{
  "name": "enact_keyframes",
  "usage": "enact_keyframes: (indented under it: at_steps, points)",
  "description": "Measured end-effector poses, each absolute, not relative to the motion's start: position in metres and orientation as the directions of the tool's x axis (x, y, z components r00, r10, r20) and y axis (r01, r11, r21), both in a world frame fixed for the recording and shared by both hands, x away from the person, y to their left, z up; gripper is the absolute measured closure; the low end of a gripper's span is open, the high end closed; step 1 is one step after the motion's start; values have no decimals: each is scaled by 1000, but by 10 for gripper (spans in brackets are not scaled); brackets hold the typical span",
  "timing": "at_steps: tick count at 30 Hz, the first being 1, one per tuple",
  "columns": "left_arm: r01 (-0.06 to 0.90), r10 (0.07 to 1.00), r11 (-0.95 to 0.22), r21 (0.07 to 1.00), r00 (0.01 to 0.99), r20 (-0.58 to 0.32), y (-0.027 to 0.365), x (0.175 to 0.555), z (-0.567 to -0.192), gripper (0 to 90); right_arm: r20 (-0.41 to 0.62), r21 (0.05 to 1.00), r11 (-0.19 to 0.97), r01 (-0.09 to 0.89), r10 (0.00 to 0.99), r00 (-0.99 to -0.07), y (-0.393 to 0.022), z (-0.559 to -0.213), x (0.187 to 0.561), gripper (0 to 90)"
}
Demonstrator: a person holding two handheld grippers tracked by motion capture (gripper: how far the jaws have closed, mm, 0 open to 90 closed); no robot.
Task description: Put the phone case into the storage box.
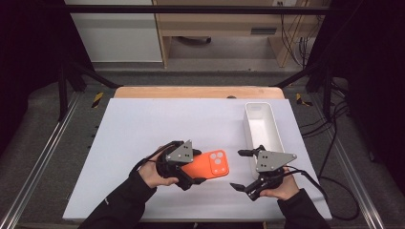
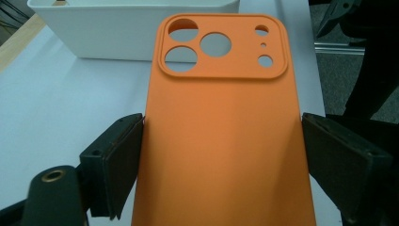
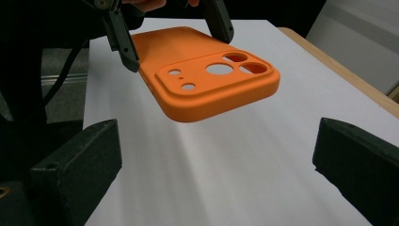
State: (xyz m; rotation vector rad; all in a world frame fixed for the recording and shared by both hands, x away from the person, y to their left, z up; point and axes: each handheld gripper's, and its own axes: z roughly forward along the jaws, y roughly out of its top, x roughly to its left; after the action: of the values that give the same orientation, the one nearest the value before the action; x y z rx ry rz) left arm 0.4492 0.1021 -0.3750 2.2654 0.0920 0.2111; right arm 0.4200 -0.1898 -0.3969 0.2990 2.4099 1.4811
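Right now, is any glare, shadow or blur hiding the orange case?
High view: even light, slightly soft, orange silicone phone case clear on the white table. Left gripper view: case sharp, faint sheen, near black fingers blurred. Right gripper view: soft shadow under the case's raised end, near fingers blurred.

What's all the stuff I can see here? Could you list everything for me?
Phone case: one, orange, back with camera cut-outs facing up, held above the sheet near its front middle.
Bin: one, white, long and narrow, on the sheet's right side.
Sheet: one, white, covering the table.
Table: one, wooden edge visible at the far side.
Left gripper: one, black with a grey plate, shut on the phone case's two long sides.
Right gripper: one, black with a grey plate, open, holding nothing, right of the case.
Hands: two, dark sleeves, at the near edge.
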Motion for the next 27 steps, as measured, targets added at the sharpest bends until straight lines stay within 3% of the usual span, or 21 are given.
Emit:
enact_keyframes:
  at_steps: [27]
  points:
    - [-56,69,-662,747,988,135,84,442,-372,157,-130,887,461,0,249,-960,-175,-397,427,29]
